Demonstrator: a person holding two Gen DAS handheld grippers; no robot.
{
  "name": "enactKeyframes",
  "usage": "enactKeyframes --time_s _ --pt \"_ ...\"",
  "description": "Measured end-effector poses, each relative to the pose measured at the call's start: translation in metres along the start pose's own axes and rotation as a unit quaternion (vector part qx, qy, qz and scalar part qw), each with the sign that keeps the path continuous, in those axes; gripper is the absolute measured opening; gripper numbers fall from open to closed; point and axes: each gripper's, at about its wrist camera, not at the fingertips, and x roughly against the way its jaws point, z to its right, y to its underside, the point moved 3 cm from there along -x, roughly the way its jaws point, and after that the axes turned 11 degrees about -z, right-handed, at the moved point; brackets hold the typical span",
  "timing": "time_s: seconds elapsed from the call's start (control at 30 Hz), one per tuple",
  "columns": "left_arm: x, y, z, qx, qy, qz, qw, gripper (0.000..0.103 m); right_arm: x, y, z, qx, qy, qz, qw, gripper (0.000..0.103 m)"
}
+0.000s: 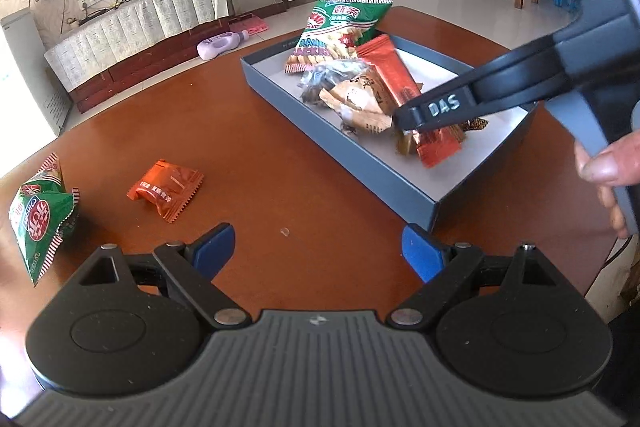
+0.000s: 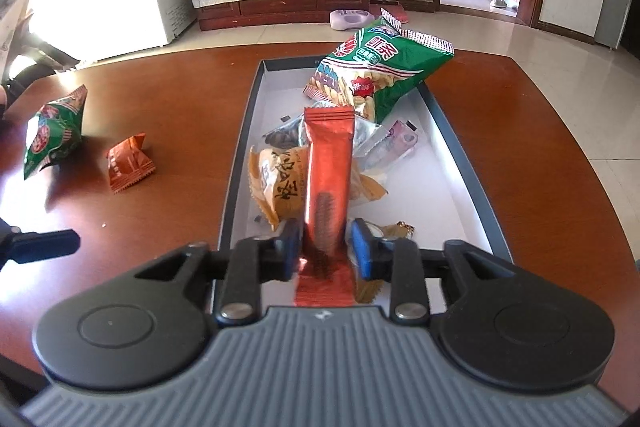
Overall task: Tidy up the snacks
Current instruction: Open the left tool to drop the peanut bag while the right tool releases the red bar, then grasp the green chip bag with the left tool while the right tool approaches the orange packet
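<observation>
Left wrist view: a crumpled green crisp bag lies far left on the reddish-brown wooden table, a small orange foil packet near it. The left gripper hangs above bare wood, jaws wide and holding nothing. Further right sits the shallow grey cardboard box of snacks. Over it the right gripper stands narrowly parted around a long red foil bar; the right-hand pad looks clear of the wrapper.

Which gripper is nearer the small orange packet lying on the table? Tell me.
Left. The left gripper hovers open beside the small orange packet; the right gripper is over the box.
</observation>
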Motion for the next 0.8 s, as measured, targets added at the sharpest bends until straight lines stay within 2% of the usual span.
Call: enactKeyframes --time_s 0.37,0.6,0.67,0.73,0.8 --pt "-0.005 -0.003 -0.003 0.007 -0.006 0.001 1.0 0.093 0.031 0.008 0.021 -0.029 -0.005 0.045 0.999 0.039" --pt "0.002 -0.008 -0.026 0.049 -0.029 0.022 0.9981 0.093 0.053 0.005 0.016 -0.034 -0.017 0.109 0.993 0.04" --pt "0.006 -0.009 -0.041 0.078 -0.039 0.029 0.9957 0.093 0.055 0.002 0.007 -0.023 -0.027 0.122 0.992 0.045" --pt "0.01 -0.009 -0.057 0.105 -0.053 0.035 0.9924 0.093 0.055 0.0 -0.004 -0.01 -0.036 0.129 0.991 0.062" --pt "0.014 -0.009 -0.074 0.131 -0.073 0.039 0.988 0.093 0.055 -0.003 -0.016 0.004 -0.047 0.133 0.99 0.062"
